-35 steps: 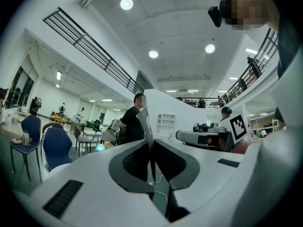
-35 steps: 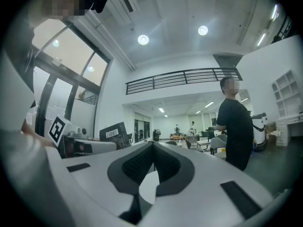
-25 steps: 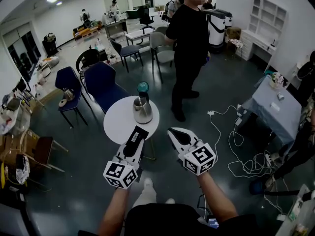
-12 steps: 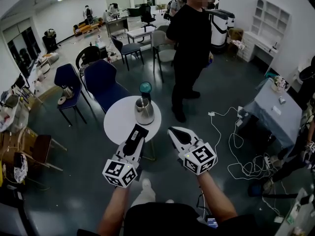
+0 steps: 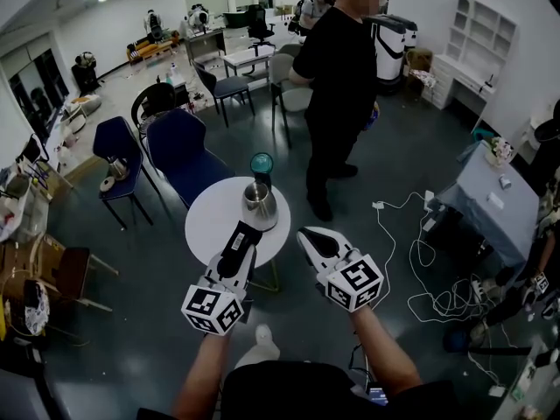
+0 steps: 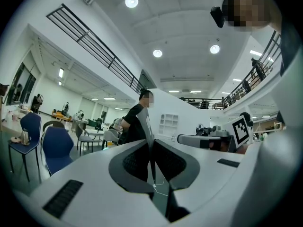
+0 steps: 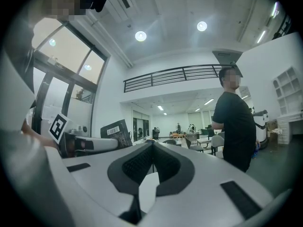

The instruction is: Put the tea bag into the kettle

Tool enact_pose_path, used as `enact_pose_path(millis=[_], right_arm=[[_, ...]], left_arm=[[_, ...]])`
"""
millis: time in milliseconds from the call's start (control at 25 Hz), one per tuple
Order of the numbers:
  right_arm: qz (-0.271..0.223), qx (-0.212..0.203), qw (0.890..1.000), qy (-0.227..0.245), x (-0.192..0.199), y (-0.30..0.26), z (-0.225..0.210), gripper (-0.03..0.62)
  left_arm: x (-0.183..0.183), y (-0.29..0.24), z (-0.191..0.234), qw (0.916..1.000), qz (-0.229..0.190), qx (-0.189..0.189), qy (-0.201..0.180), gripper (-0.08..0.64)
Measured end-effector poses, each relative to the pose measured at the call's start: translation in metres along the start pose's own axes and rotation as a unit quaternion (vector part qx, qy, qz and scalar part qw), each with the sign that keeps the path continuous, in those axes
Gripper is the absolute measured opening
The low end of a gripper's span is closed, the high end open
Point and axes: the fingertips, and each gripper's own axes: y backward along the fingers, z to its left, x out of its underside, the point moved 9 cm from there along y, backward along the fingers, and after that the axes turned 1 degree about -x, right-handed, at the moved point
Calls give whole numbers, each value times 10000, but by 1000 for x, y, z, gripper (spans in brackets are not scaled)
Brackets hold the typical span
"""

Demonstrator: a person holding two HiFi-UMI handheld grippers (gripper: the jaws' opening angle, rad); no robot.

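looks like the approach step: left gripper (image 6: 152,143) clamped on the flat black tea bag sachet (image 7: 113,128) near the shiny steel kettle (image 5: 259,206) on the round white table (image 5: 210,221), right gripper (image 7: 152,143) pinched together with nothing in it, so next I reckon the sachet needs lining up over the kettle mouth

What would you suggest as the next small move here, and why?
Probably open the left gripper and lean closer over the table: both it and the right gripper are shut and empty, and no tea bag shows beside the kettle.
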Motion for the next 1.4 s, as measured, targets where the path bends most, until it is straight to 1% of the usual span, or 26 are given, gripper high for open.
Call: enact_pose_path(millis=[640,1000,1400], right_arm=[[22,235,9997,-21,-15,-88,-44,17],[72,346,9994,-27,-21,-136,-49,17],[160,459,9988,-49,-12,-183,-57,17]], left_arm=[[-22,-63,82,9996,21,274,81,39],[-34,-80,131,9992,97,378,115,40],[-29,-101,179,9983,158,530,207,40]])
